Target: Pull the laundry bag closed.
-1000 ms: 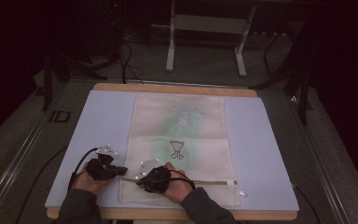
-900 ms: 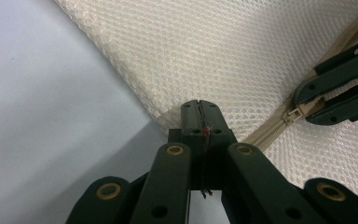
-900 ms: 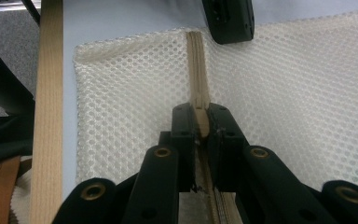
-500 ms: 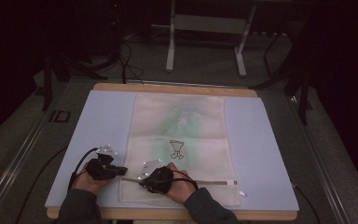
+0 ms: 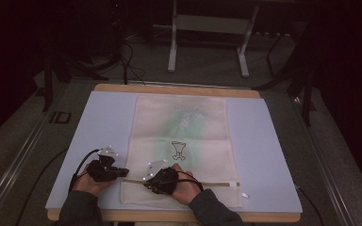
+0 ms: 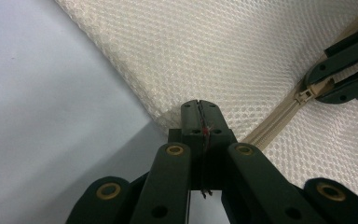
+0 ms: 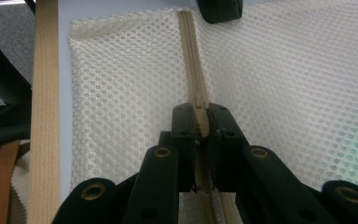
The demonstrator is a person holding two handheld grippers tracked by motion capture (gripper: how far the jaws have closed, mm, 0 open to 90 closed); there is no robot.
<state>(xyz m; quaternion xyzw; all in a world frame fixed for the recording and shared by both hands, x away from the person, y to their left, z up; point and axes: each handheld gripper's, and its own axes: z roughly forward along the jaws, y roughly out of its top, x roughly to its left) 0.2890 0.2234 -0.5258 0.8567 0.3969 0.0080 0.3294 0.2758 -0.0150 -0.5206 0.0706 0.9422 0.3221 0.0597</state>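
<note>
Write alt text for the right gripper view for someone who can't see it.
The right hand-held gripper is shut on the beige zipper of a cream mesh bag, which lies on a pale blue table. The other gripper's black tip sits at the top edge.

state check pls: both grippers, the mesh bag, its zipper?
left gripper: fingers shut on the mesh bag's left edge
right gripper: fingers shut on the zipper pull
mesh bag: lying flat on the table, something green showing through the mesh
zipper: runs across the near end; open or closed, cannot tell
</note>
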